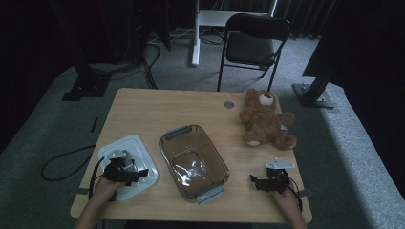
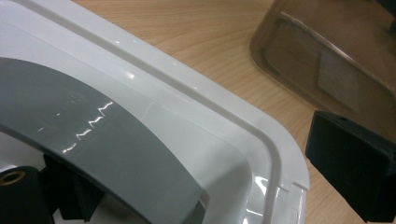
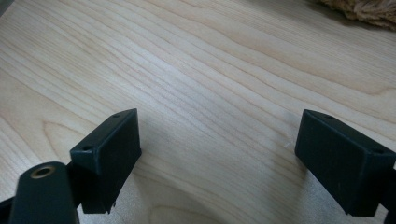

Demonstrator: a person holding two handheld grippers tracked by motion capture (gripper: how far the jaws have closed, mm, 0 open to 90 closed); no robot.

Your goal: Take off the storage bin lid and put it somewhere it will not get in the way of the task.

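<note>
white plastic lid (image 1: 138, 152) lies flat on the wooden table (image 1: 157, 107), just left of a clear brown storage bin (image 1: 193, 162). the left gripper (image 1: 125, 174) sits over the lid, jaws spread wide, one inside its grey handle (image 2: 93, 135), one past the rim. the bin looks empty and uncovered, so nothing seems packed yet. a teddy bear (image 1: 265, 119) lies beyond the bin on the right. the right gripper (image 1: 262, 182) rests near the front edge, jaws apart, holding nothing.
</note>
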